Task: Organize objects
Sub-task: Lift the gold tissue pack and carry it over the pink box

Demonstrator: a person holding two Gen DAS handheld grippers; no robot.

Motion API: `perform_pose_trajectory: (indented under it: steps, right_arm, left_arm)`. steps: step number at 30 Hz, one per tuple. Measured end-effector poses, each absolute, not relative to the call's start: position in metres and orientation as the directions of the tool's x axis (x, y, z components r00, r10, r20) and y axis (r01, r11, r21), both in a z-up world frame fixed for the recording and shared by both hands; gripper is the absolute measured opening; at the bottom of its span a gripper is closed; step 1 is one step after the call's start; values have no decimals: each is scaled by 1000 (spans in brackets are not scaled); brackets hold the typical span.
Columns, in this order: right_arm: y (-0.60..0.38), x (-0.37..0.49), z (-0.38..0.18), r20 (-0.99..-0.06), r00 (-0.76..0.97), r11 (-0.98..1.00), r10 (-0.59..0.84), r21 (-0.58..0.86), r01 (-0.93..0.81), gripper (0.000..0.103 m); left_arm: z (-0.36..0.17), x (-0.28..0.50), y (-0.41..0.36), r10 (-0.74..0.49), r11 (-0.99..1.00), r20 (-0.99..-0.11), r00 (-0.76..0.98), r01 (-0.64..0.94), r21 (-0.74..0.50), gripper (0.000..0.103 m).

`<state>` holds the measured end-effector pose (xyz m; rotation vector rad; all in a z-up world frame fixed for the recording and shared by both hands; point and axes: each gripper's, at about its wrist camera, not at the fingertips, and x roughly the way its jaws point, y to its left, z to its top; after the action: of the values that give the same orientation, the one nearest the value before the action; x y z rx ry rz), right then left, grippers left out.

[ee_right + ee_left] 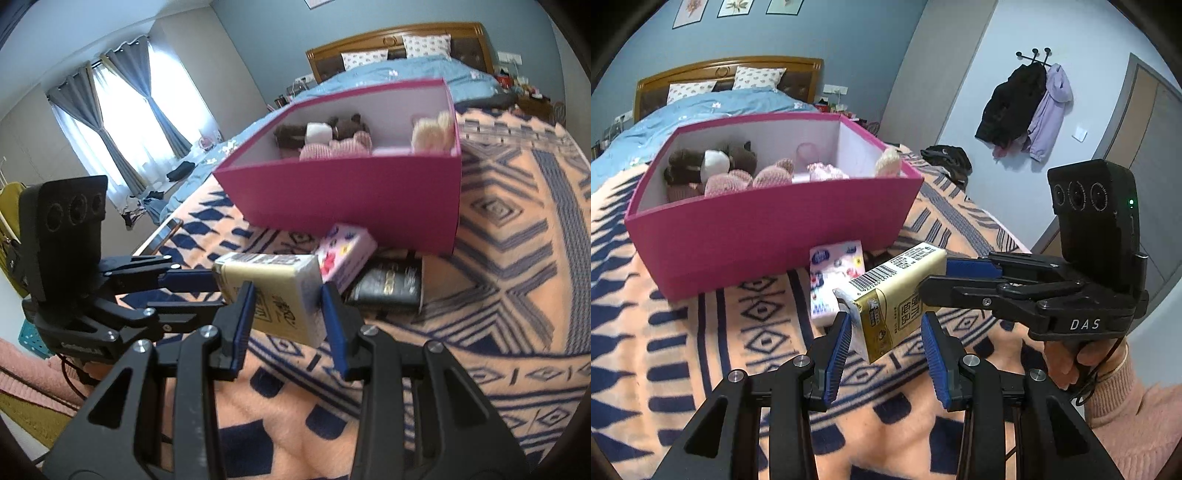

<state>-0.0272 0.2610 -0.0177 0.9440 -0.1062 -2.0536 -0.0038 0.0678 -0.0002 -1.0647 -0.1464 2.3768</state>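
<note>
A yellow tissue pack (894,295) hangs above the patterned blanket, held between both grippers; it also shows in the right wrist view (280,295). My left gripper (884,350) has its blue pads on either side of the pack's near end, with a gap on the right side. My right gripper (286,321) closes on the pack's other end; in the left wrist view its fingers (964,273) grip the pack's far end. A pink tissue pack (834,277) lies on the blanket in front of the pink box (768,229). A dark pack (388,284) lies beside it.
The pink box (351,192) holds plush toys and knitted items. The patterned blanket (683,332) covers the bed. A headboard and pillows stand beyond. Coats hang on the wall (1027,107). A window with curtains (122,122) is on the left.
</note>
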Motion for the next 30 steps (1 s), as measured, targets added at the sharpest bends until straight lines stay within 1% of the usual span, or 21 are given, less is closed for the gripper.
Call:
perform_pose_trajectory:
  steps: [6,30]
  right_arm:
    - [261,-36,0,-562,-394,-644,-728,361,675,40]
    - [256,-70,42,-498,-466,-650,-731,303,697,40]
  left_arm:
    - [14,-15,73,492,-861,-654,-575,-432,-268,39]
    - [45,-65,73,456,-882,-625,-633,-414,-225,39]
